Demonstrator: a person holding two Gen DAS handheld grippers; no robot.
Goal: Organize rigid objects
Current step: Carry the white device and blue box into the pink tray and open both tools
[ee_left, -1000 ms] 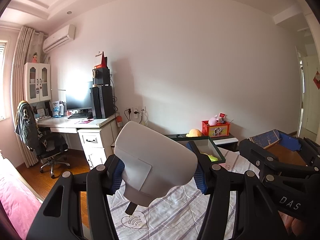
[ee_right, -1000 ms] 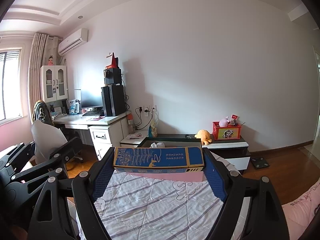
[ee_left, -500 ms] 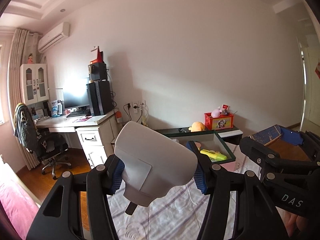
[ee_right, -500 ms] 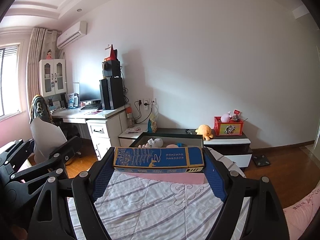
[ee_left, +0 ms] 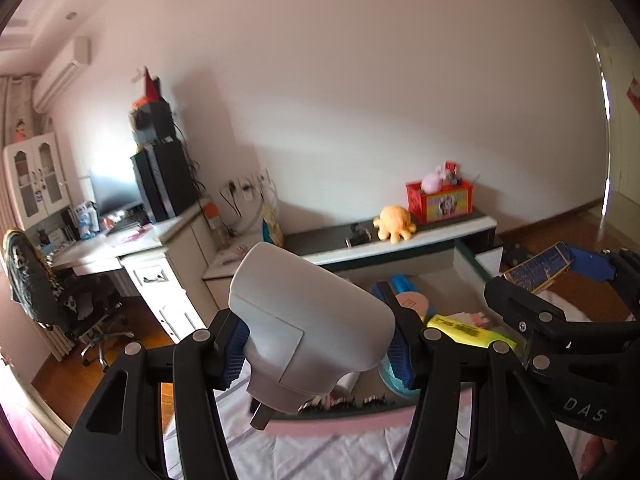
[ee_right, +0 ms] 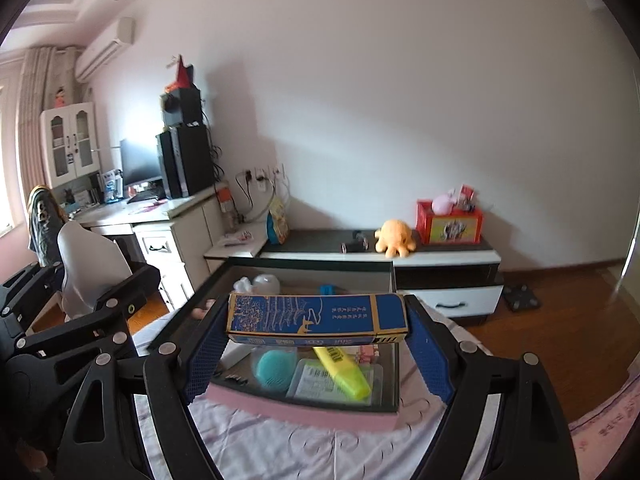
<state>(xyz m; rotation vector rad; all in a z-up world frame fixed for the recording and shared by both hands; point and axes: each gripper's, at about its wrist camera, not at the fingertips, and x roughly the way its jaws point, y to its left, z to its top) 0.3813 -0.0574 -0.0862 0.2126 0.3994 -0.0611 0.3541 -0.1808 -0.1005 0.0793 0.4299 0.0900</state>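
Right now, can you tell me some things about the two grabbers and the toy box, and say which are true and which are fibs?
1. The left gripper holds a white plastic plug-shaped gadget. True.
2. The right gripper is empty. False: it is clamped on a long blue cardboard box with yellow edges.
3. A yellow highlighter pen lies inside the dark-rimmed tray on the pink base. True.
4. The orange plush octopus sits in the tray. False: it sits on the low cabinet by the wall.
5. A round teal scrubber lies in the tray. True.
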